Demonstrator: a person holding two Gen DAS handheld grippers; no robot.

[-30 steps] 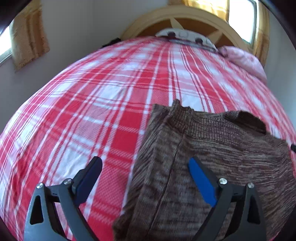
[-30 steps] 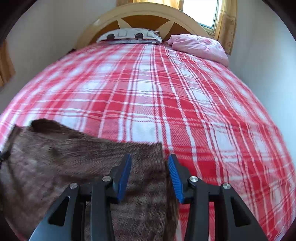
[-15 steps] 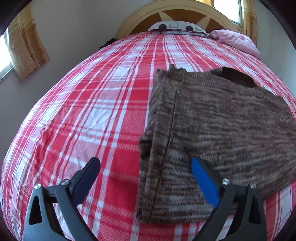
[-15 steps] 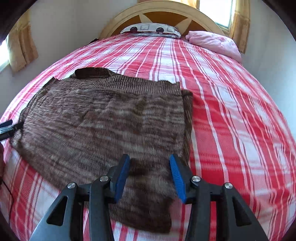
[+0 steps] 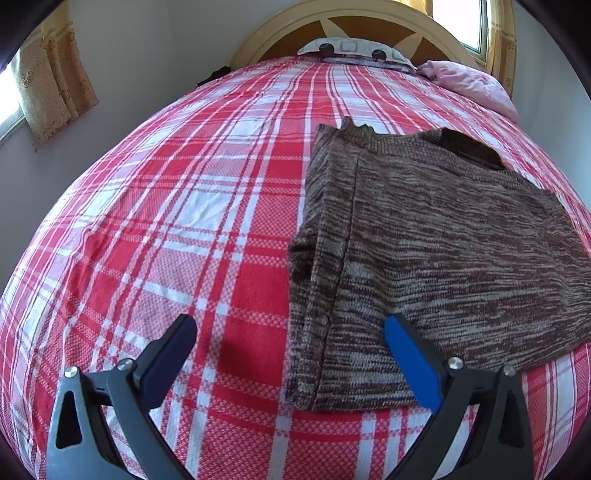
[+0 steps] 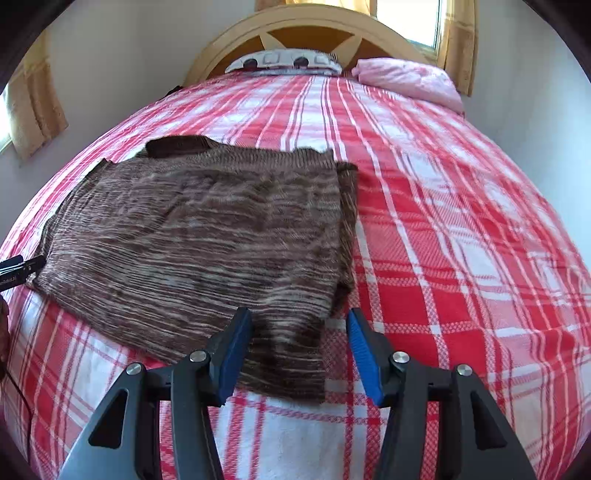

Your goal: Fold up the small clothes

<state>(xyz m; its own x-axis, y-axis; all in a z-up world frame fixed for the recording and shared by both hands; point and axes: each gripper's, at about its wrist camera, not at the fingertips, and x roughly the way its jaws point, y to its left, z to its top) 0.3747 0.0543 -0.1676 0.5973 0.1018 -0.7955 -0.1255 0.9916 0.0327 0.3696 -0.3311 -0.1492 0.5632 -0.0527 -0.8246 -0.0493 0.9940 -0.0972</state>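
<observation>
Red-and-white plaid bedding covers the wide bed (image 5: 192, 206) in front of me, running up to a curved wooden headboard (image 6: 314, 22) with a patterned pillow (image 6: 284, 61) and a pink pillow (image 6: 406, 79) against it. On it lies the brown-and-cream marled knit sweater (image 5: 443, 240) — partly folded, flat, its dark collar at the far end and its near hem toward me. My left tool (image 5: 288, 354) hangs spread as wide as it goes, holding nothing: the sweater's doubled left edge runs between its fingers, but the pads are clear of it. My right tool (image 6: 299, 350) is half spread with its jaws opening, the near right corner of the hem below the gap, nothing gripped. Each tool sits over its own near corner — so I judge the coming fold would carry the hem away from me, toward the collar.
</observation>
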